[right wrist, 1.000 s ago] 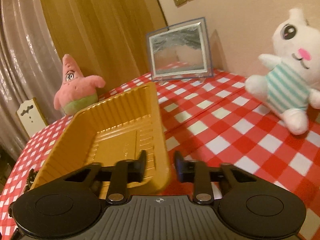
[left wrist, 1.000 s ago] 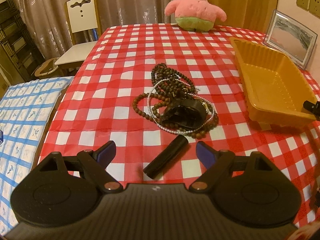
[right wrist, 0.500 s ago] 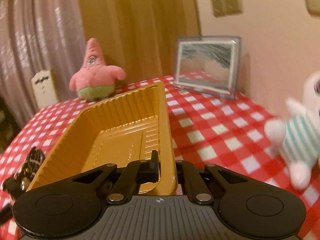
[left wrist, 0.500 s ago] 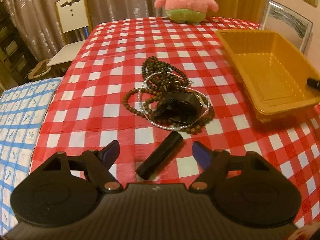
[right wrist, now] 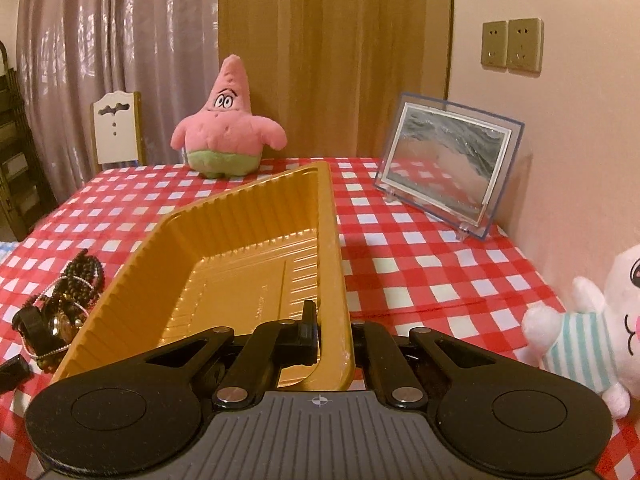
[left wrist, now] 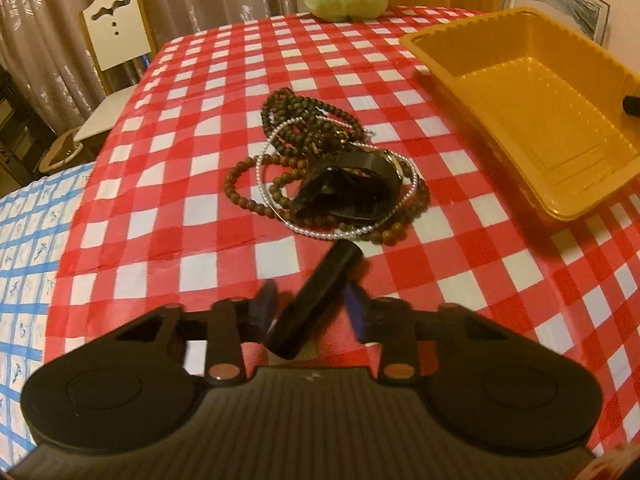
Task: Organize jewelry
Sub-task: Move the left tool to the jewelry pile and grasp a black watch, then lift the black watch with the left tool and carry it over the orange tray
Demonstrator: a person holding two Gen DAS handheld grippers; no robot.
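A black tube [left wrist: 320, 296] lies slanted on the red checked cloth between the blue pads of my left gripper [left wrist: 311, 306]. Its jaws are closing, with slivers of cloth still showing on either side of the tube. Just beyond the tube sits a tangle of brown bead strings, a pearl strand and a black watch [left wrist: 332, 176], which shows at the left edge in the right wrist view as the jewelry pile [right wrist: 60, 304]. My right gripper [right wrist: 332, 336] is shut on the near rim of the yellow tray [right wrist: 240, 248], which it holds tilted. The tray [left wrist: 452, 36] holds nothing.
A pink star plush [right wrist: 228, 128] stands at the table's far edge, a framed picture [right wrist: 448, 168] leans by the wall, and a white bunny plush [right wrist: 592, 328] sits at the right. A white chair [left wrist: 116, 32] and a blue checked cloth [left wrist: 24, 232] lie off the table's left side.
My left gripper sank over the black tube and its jaws narrowed from wide open. My right gripper closed on the tray's rim, rolled level and lifted that edge.
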